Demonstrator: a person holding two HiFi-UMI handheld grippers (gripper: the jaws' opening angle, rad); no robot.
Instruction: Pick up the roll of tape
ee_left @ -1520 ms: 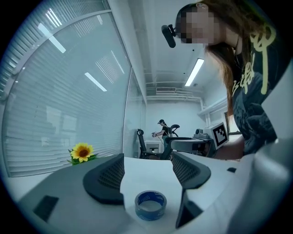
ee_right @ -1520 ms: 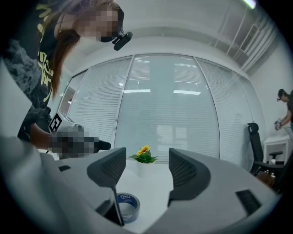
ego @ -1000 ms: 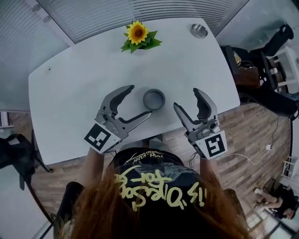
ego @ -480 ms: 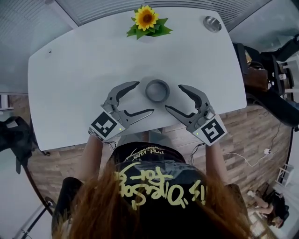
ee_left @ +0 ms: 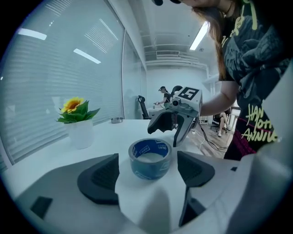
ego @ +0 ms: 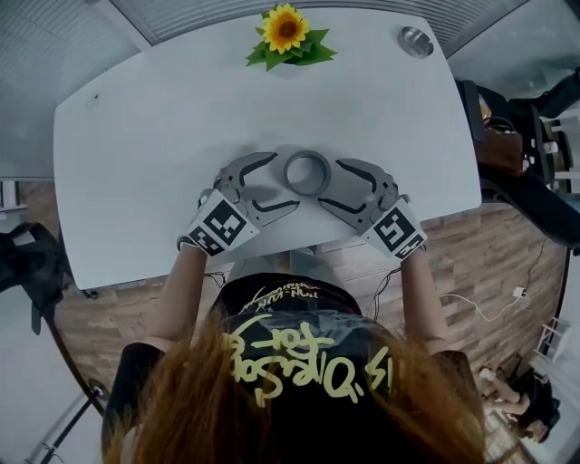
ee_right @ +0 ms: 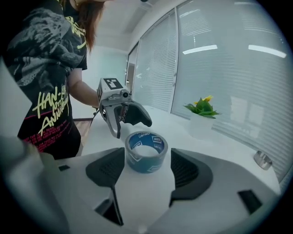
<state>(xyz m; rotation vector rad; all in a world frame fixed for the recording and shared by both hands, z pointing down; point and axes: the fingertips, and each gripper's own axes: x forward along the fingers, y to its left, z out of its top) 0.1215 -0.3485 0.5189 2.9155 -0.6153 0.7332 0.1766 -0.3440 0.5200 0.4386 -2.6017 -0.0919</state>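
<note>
Roll of tape (ego: 306, 172): grey, with a blue inner core; I see it lying flat on the counter (ego: 136, 136), near the front edge, hole facing up.
Position of the roll: between my two tools, which face it from either side; neither touches it.
Left tool (ego: 279, 181): jaws wide apart and holding nothing. In the left gripper view the roll (ee_left: 150, 158) sits in line with the gap, clear of both dark pads.
Right tool (ego: 332, 183): jaws apart and opening, also holding nothing. In the right gripper view the roll (ee_right: 146, 151) stands in the gap at the jaw tips, with daylight on both sides.
Marker cubes: one on each tool, toward the near edge of the counter in the head view.
Counter: white, with rounded corners.
Sunflower (ego: 285, 27): yellow bloom with green leaves in a white pot (ee_left: 81, 134), at the far edge of the counter, well apart from the roll.
Metal dish (ego: 416, 41): small and round, at the far right corner.
Person: dark printed T-shirt, standing at the near edge, one tool in each hand.
</note>
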